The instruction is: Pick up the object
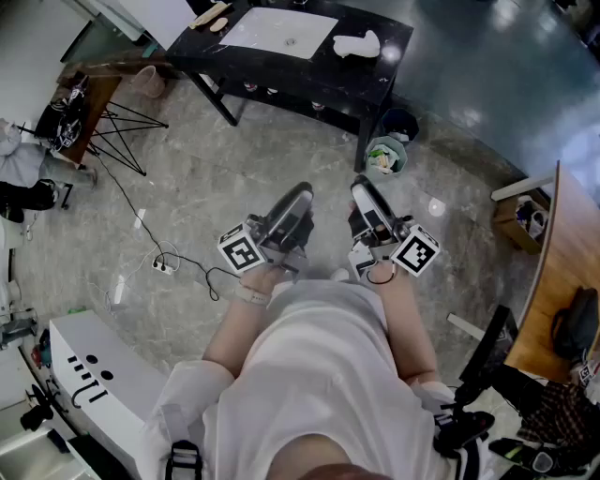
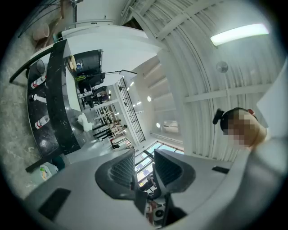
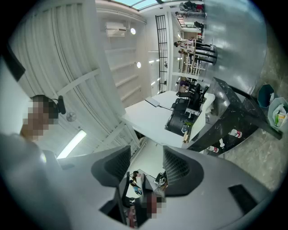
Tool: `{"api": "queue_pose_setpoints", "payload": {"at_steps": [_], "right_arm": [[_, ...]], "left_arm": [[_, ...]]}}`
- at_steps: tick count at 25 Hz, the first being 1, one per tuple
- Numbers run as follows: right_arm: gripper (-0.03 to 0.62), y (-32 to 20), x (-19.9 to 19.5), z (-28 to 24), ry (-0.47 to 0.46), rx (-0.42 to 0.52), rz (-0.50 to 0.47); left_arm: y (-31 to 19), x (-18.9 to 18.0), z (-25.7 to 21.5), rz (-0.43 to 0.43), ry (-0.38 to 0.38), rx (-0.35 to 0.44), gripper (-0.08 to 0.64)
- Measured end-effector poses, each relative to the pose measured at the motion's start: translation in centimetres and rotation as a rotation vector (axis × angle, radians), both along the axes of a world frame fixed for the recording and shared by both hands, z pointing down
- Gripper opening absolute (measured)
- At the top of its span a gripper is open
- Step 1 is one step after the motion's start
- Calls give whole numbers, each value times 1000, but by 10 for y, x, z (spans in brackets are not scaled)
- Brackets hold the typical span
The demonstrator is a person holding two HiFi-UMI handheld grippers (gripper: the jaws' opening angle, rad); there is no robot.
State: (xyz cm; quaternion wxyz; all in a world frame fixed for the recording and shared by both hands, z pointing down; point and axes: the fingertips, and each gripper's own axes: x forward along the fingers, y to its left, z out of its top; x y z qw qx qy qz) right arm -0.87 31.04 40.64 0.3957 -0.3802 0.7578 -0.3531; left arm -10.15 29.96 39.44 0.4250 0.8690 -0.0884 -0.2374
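left tool [image 1: 298,197] and right tool [image 1: 364,190] are hovering side by side in front of the person's chest, both empty. left jaws are standing narrowly apart, right jaws somewhat wider. white object [image 1: 358,43] is lying on the black worktop [image 1: 373,75], well apart from both tools.

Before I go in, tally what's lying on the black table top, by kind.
Flat white sheet: 1
Crumpled white cloth-like lump: 1
Tan wooden-looking piece: 1
Total: 3, not counting a speck on the sheet too small to name.

Black table [image 1: 375,75] ahead, white sheet [image 1: 281,33] on top; waste bin [image 1: 385,157] beside leg; power strip [image 1: 165,266] on floor.
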Motion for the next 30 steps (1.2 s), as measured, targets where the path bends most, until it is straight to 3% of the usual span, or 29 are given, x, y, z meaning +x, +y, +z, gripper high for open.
{"api": "queue_pose_setpoints", "payload": {"at_steps": [19, 30], "right_arm": [[210, 7, 62, 10, -11, -3, 48], [210, -11, 72, 6, 27, -7, 87]], "left_arm": [[7, 61, 9, 52, -18, -1, 117], [-19, 69, 9, 77, 16, -14, 117]]}}
